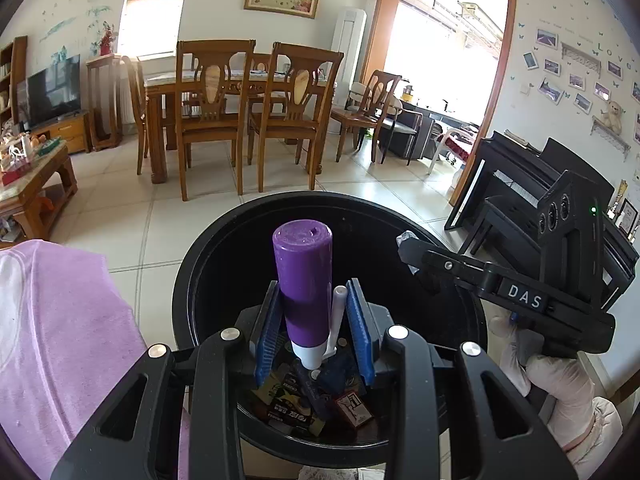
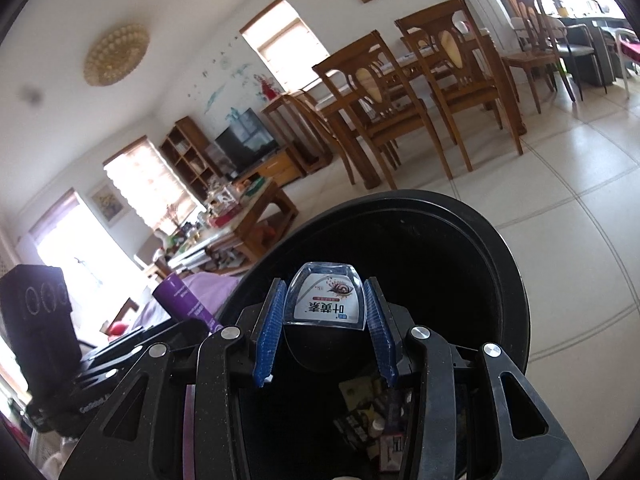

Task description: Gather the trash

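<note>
My left gripper (image 1: 314, 294) is shut on a purple bottle (image 1: 303, 280) with a white cap end pointing back toward me; a thin white pen-like piece (image 1: 337, 312) sits beside it between the blue pads. It hangs over the open black trash bin (image 1: 192, 276). My right gripper (image 2: 325, 292) is shut on a small clear bottle with a white label (image 2: 326, 304), also over the bin (image 2: 500, 264). In the left wrist view the right gripper (image 1: 412, 256) reaches in from the right. Wrappers and small boxes (image 1: 316, 404) lie at the bin's bottom.
A purple cloth (image 1: 60, 344) covers a seat at the left of the bin. Wooden dining chairs and table (image 1: 240, 112) stand beyond on the tiled floor. A cluttered coffee table (image 1: 28, 184) is far left; a black piano (image 1: 516, 200) is at the right.
</note>
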